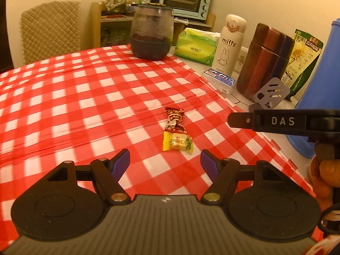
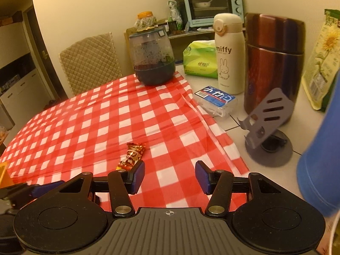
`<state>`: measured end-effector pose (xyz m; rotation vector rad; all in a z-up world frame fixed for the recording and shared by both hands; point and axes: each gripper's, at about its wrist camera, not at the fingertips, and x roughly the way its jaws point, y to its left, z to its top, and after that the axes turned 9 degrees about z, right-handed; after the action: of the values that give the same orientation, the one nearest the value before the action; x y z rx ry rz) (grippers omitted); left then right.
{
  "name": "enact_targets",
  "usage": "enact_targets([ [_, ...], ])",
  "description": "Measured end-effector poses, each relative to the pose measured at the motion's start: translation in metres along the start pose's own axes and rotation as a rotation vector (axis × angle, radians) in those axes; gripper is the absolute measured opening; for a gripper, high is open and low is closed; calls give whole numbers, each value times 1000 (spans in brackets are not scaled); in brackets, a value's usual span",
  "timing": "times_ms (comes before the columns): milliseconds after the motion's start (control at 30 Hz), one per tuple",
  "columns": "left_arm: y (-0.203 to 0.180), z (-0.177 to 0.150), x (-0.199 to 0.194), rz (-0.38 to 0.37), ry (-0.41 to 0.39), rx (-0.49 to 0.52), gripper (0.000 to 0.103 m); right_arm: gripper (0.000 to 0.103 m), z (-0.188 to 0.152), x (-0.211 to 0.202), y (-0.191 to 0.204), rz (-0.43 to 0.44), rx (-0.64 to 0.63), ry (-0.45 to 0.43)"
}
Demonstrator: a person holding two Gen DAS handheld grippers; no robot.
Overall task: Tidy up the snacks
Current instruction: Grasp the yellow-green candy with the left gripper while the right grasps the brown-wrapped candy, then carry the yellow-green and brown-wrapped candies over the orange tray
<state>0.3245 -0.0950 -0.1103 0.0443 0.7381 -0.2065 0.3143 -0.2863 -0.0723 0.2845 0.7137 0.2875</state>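
Two wrapped candies lie end to end on the red-and-white checked cloth (image 1: 85,89): a brown one (image 1: 174,120) and, nearer me, a yellow one (image 1: 178,142). My left gripper (image 1: 165,163) is open just short of the yellow candy, nothing between its blue pads. In the right wrist view the brown candy (image 2: 132,156) lies just beyond the left finger, which hides the yellow one. My right gripper (image 2: 170,175) is open over the cloth (image 2: 95,116) and holds nothing. Its side shows in the left wrist view as a black finger marked DAS (image 1: 282,121).
Along the right stand a dark glass jar (image 1: 151,33), a green tissue pack (image 1: 196,46), a white miffy flask (image 1: 230,42), a brown canister (image 1: 266,60), a grey phone stand (image 2: 266,125), a small blue-labelled box (image 2: 216,101), a snack bag (image 1: 303,61) and a blue container (image 2: 320,155). A quilted chair (image 1: 51,29) sits behind.
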Motion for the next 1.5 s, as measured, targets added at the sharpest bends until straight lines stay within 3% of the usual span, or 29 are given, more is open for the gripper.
enact_targets([
  [100,-5,1,19,-15,3,0,63,45,1,10,-7,-4,11,15],
  [367,-24,3,50,-18,-27,54,45,45,0,13,-18,-25,33,18],
  [500,-29,3,51,1,-36,117,24,45,0,14,-17,-31,29,18],
  [667,-19,-5,36,25,-41,129,23,45,1,21,-9,-11,3,22],
  [1000,41,2,8,127,-50,-14,22,45,4,64,29,89,-96,53],
  [1133,55,6,4,142,-53,-40,22,45,5,84,38,96,-95,71],
  [1267,63,7,-3,150,-57,-52,22,43,3,101,45,46,-129,85],
  [1400,67,4,-7,153,-51,-66,22,25,-3,105,54,6,-204,81],
  [1500,68,1,-13,149,-43,-78,22,24,-7,103,58,3,-235,90],
])
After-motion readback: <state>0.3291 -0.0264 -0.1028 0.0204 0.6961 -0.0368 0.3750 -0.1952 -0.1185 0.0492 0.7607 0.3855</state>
